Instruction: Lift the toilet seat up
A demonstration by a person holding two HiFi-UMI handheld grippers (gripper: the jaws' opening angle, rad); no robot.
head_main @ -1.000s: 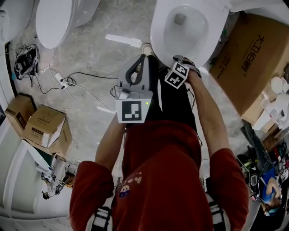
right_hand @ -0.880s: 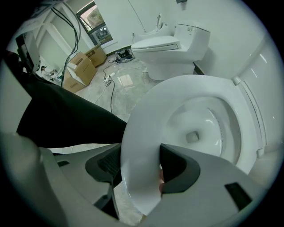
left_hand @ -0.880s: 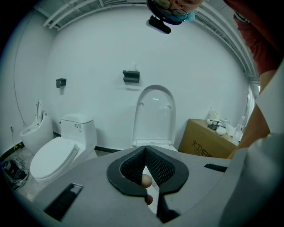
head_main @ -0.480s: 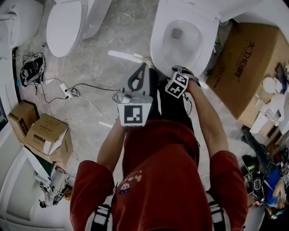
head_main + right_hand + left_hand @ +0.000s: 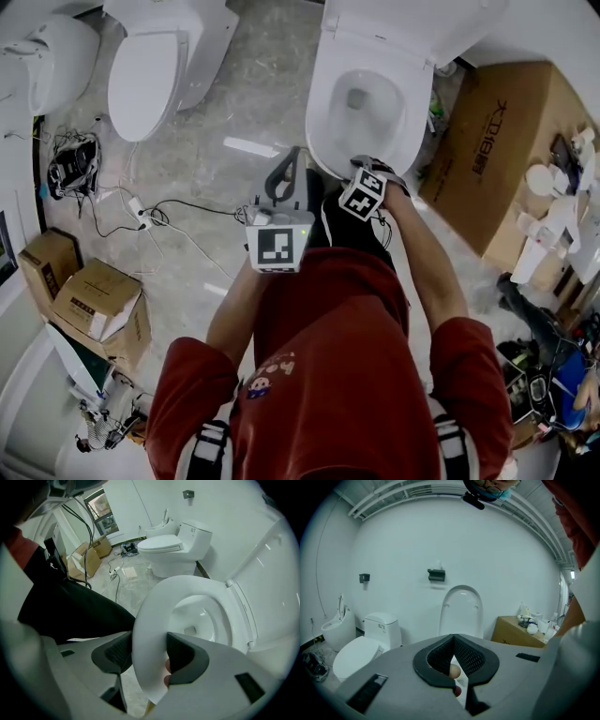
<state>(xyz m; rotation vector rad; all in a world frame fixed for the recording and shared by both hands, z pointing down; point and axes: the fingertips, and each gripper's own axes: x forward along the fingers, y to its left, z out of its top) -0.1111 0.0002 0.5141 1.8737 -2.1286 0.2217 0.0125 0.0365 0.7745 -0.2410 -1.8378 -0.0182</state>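
One seat [image 5: 150, 616] — inside closing right claw [image 5: 149, 656]

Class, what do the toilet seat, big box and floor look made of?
The toilet seat looks like glossy white plastic, showing soft highlights. The big box is matte brown cardboard with print. The floor seems polished grey stone or tile, mottled and reflective.

Left gripper [image 5: 453, 639]: my jaws are closed tip to tip with nothing between them, and it points nearly level.
Right gripper [image 5: 150, 654]: tilted steeply down, jaws closing, one pad on each face of the toilet seat [image 5: 154, 602] at its front rim.
Left arm [image 5: 234, 309]: bent, forearm bare below a red sleeve, held in front of my chest.
Right arm [image 5: 427, 262]: reaches forward and down, further out than my left.
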